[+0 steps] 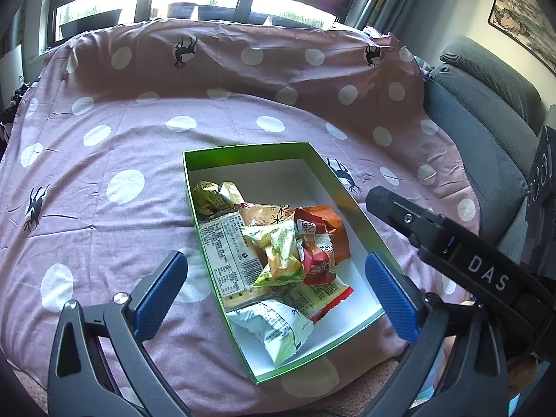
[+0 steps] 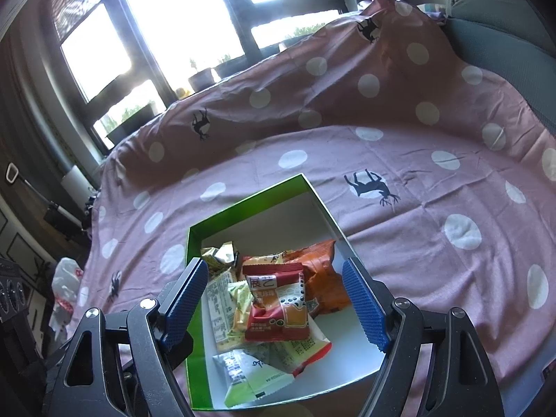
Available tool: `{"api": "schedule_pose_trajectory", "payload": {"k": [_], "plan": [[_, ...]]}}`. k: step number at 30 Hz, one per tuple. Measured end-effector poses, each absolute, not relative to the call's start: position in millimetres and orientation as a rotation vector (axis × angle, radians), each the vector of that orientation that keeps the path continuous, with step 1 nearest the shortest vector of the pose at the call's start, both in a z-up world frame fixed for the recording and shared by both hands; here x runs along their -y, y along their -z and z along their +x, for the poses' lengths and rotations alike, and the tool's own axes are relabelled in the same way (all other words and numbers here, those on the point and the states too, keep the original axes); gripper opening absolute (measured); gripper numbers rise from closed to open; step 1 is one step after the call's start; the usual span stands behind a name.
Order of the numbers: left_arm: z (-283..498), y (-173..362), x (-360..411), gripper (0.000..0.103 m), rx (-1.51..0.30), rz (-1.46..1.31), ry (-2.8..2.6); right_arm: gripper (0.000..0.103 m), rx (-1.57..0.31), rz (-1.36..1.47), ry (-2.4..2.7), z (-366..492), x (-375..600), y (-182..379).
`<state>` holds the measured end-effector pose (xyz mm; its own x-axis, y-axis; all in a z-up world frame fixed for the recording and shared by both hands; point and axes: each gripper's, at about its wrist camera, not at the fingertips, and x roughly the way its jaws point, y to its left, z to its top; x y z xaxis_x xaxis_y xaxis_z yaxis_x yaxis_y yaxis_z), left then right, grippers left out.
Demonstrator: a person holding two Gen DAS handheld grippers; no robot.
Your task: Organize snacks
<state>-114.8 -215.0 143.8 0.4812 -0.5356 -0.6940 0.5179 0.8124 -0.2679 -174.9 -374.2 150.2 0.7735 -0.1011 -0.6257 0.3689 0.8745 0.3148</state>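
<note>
Your right gripper [image 2: 274,299] hangs directly over the green box [image 2: 194,236], jaws spread wide and empty, with the red snack packet [image 2: 276,307] lying between and just below the pads on top of the pile; your left gripper [image 1: 274,292] is likewise wide open and empty, straddling the same box from the near end. The box lies on the polka-dot bedsheet [image 1: 104,146] with its long axis running away from you. It holds an orange packet [image 2: 323,278], a yellow-green packet [image 1: 281,260], a white label-side packet [image 1: 229,253] and a white-green packet [image 1: 274,326], loosely heaped and leaning on each other.
</note>
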Motion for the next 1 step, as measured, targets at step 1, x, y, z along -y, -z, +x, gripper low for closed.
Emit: {"api": "schedule_pose_trajectory", "payload": {"k": [1], "plan": [[-115.2,-143.6,215.0,0.102,-0.855,-0.023,0.643,0.080,-0.642,0.440,0.265,-174.4,374.0,-149.3]]}}
